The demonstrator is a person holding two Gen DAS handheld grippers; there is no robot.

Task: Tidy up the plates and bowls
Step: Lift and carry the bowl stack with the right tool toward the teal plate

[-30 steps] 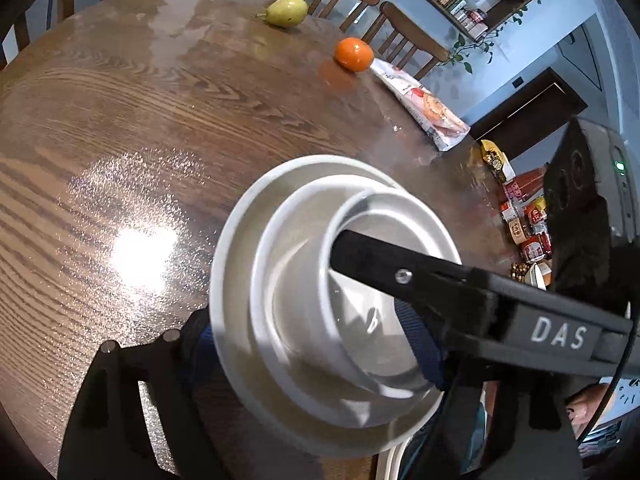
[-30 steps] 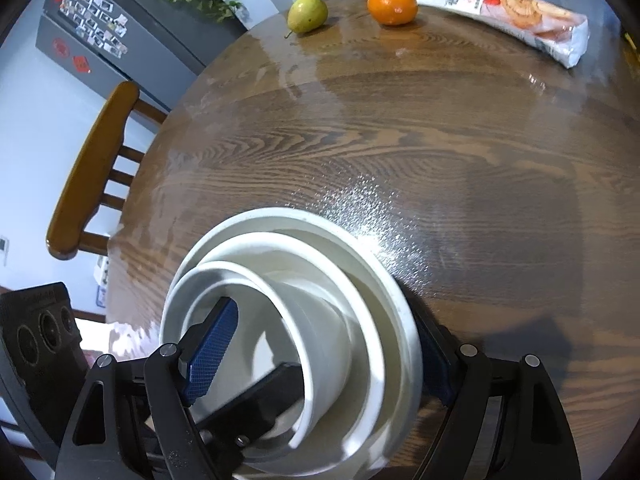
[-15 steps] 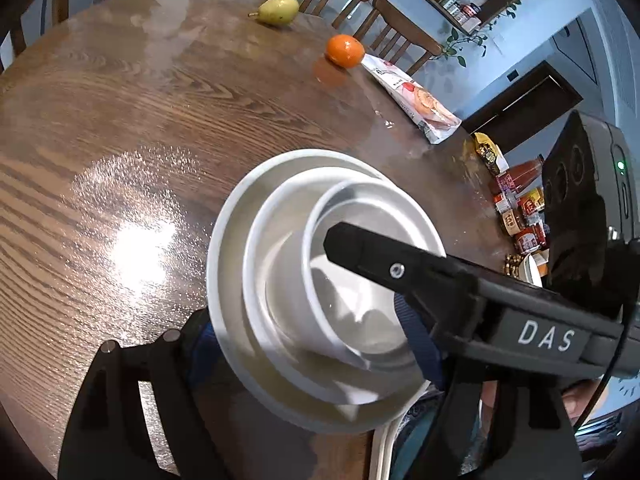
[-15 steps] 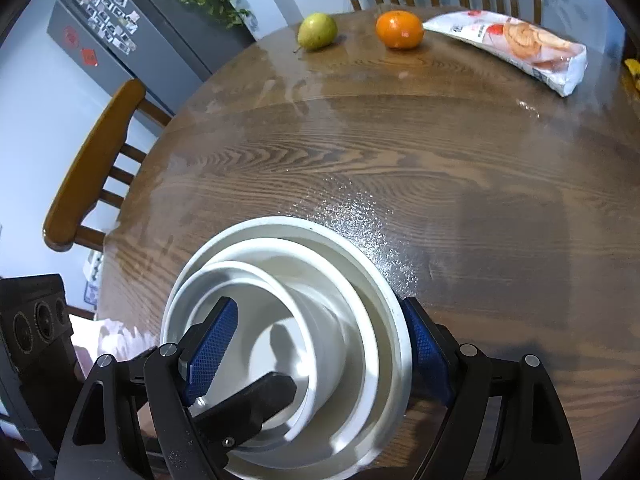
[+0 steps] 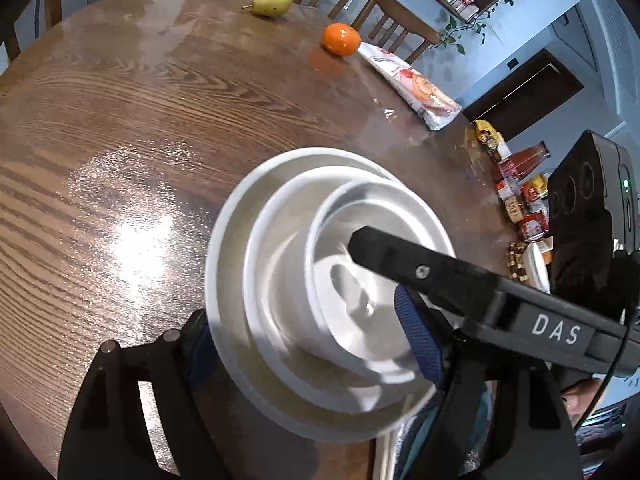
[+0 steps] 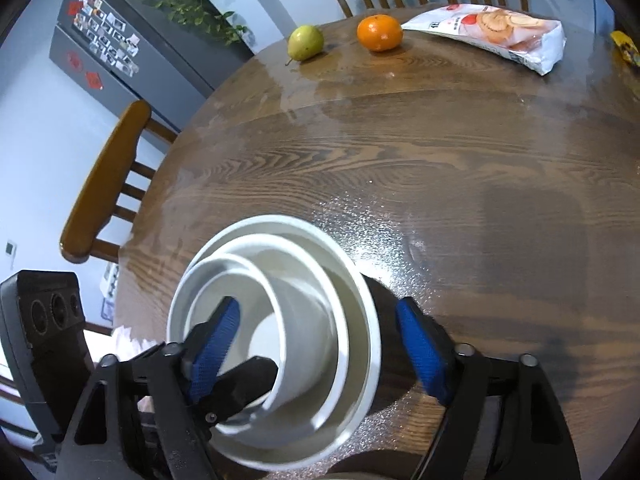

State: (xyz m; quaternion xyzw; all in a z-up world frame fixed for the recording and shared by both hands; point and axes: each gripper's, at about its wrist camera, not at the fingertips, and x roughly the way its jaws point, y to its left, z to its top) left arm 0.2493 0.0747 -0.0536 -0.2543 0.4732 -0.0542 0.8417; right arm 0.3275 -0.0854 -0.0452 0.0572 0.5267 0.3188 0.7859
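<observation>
A stack of three nested white bowls (image 5: pixel 280 280) (image 6: pixel 352 320) hangs tilted over the near edge of the round wooden table (image 5: pixel 120 120). My left gripper (image 5: pixel 308 340) is shut on the stack's left wall, one pad outside and the other inside the innermost bowl. My right gripper (image 6: pixel 318 344) straddles the stack's right wall and its jaws are closing. Its left pad (image 6: pixel 216 340) is inside the innermost bowl with a strip of white showing beside it. Its right pad (image 6: pixel 420 348) is beside the shaded outer wall. The right gripper's inner finger (image 5: pixel 440 280) also reaches into the bowl in the left wrist view.
At the table's far side lie a pear (image 6: pixel 306 43), an orange (image 6: pixel 379 33) and a snack bag (image 6: pixel 492 32). Wooden chairs (image 6: pixel 104 184) stand around the table. Jars and packets (image 5: pixel 520 200) sit beyond the table's right edge.
The bowl stack has tilted further and its rim has drawn away from the right gripper's outer pad. The right jaws have come a little closer together. The left gripper keeps its grip.
</observation>
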